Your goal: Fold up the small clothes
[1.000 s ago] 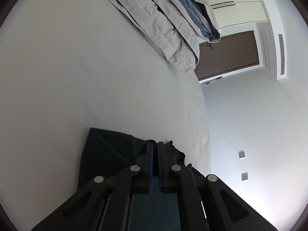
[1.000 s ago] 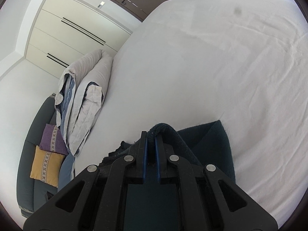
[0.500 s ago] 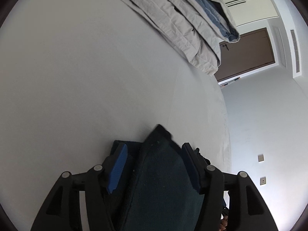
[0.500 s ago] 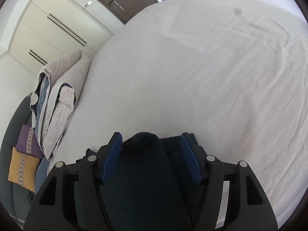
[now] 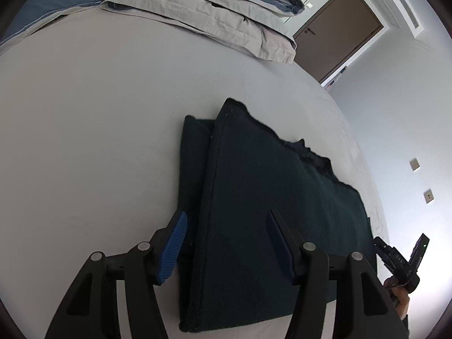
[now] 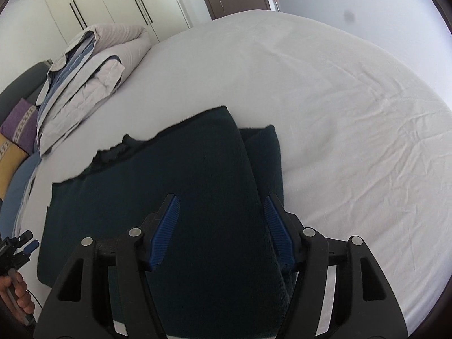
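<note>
A dark teal garment lies folded flat on the white bed sheet, its upper layer lapping over a lower one. My left gripper hovers open over the garment's left part; the blue pads press on nothing. In the right wrist view the same garment fills the centre, and my right gripper is open above its right end. The right gripper also shows at the lower right of the left wrist view, and the left gripper at the lower left of the right wrist view.
A folded grey and blue duvet lies at the far side of the bed. Purple and yellow cushions sit on a dark sofa beyond it. White wardrobes and a brown door stand behind. A person's hand grips the left tool.
Both grippers were shut on the garment's edge a second ago. They have opened, let go and drawn back. The garment now lies folded on the bed.
</note>
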`<state>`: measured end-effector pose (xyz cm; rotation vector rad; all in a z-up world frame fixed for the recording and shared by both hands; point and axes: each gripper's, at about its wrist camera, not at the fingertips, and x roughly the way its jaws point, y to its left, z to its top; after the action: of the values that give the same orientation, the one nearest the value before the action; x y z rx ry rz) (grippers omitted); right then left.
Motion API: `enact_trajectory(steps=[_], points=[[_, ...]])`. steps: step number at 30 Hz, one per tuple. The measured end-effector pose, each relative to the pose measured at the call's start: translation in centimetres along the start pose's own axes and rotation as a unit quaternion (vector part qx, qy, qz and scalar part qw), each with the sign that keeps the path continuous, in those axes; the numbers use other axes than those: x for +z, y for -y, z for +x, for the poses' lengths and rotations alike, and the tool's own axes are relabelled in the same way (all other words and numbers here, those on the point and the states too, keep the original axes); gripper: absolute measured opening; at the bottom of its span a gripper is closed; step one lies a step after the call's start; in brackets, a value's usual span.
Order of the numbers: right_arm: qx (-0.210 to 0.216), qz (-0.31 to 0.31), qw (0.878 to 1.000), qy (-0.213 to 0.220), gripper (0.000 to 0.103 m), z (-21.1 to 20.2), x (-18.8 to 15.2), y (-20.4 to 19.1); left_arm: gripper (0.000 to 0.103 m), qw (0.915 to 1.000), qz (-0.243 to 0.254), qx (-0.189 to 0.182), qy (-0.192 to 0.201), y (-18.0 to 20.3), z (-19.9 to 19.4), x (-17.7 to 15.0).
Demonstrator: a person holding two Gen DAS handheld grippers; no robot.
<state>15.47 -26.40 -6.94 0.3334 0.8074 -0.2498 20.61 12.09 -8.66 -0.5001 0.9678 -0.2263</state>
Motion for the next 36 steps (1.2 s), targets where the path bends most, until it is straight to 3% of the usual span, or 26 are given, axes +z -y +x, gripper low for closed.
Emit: enact_trajectory(steps=[4, 7, 15, 25, 36], points=[[-0.014, -0.020, 1.000, 0.007, 0.060, -1.9, -3.3, 0.6, 0.061, 0.9997, 0.012, 0.021, 0.003, -0.6, -0.3, -2.2], [-0.025, -0.039, 0.999, -0.006, 0.060, -1.9, -4.9, 0.8, 0.052, 0.9994, 0.020, 0.030, -0.002, -1.0, 0.2, -3.1], [-0.029, -0.025, 0.999, -0.011, 0.048, -3.3, -6.4, 2.7, 0.044, 0.9979, 0.040, 0.051, 0.002, -0.8, 0.4, -3.4], [-0.038, -0.015, 0.999, -0.026, 0.010, -3.8, -6.9, 4.1, 0.034, 0.9957, 0.059, 0.072, -0.003, -0.4, 0.9, -3.6], [-0.046, -0.006, 0.998, -0.034, 0.006, -4.9, -8.2, 4.6, 0.032, 0.9952, 0.065, 0.073, -0.005, -0.4, 0.9, -3.6]])
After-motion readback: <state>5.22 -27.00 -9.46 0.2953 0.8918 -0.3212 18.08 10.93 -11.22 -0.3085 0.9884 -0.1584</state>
